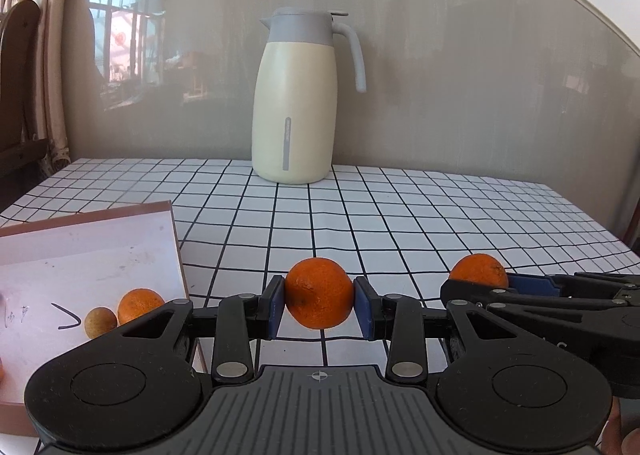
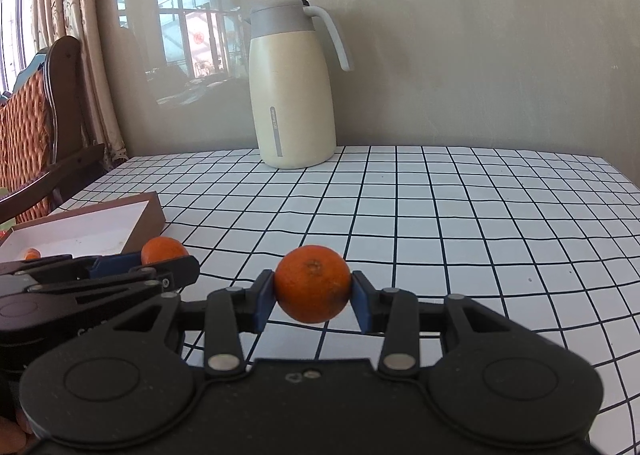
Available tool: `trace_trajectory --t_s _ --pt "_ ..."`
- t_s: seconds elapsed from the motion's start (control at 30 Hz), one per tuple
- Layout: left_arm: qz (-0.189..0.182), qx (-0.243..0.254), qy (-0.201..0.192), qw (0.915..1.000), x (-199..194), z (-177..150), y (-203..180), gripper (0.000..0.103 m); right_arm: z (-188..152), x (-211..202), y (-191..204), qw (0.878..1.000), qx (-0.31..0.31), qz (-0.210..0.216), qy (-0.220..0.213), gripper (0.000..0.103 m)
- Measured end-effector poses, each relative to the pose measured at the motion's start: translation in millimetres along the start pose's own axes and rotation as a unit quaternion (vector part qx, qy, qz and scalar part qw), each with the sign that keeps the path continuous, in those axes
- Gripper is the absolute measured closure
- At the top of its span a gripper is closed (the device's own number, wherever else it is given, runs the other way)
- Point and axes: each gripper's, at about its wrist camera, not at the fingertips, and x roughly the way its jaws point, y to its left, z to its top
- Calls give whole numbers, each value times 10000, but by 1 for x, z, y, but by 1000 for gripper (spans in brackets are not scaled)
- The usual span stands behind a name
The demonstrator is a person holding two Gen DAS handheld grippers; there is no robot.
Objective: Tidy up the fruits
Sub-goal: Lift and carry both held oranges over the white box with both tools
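Observation:
My left gripper (image 1: 319, 305) is shut on an orange (image 1: 319, 293), held above the checked tablecloth, its blue pads (image 1: 276, 307) pressing both sides. My right gripper (image 2: 312, 293) is shut on a second orange (image 2: 312, 283). From the left wrist view the right gripper (image 1: 476, 289) shows at the right with its orange (image 1: 478, 271). The right wrist view has the left gripper (image 2: 164, 261) at the left with its orange (image 2: 164, 250). An open brown box (image 1: 176, 239) with a white inside holds another orange (image 1: 140, 305) and a small yellowish fruit (image 1: 100, 322).
A cream and grey thermos jug (image 1: 294, 95) stands at the back of the table (image 1: 400, 215) against the wall. A wooden chair (image 2: 40, 127) and curtains are off the table's left side. The brown box (image 2: 148, 221) lies at the left front.

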Motion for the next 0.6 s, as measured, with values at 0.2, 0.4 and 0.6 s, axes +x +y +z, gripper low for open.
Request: trace_trajectory --t_s 0.2,0.4,0.6 --pt "53 -97 -214 9997 -11 8 9 66 6 -7 4 9996 60 104 -241 71" --pt "196 -193 -353 9990 -21 11 25 66 11 -5 16 9990 -1 273 -353 71" --pt "399 -306 -468 9976 -37 11 46 66 13 0 42 9974 -145 598 -375 71"
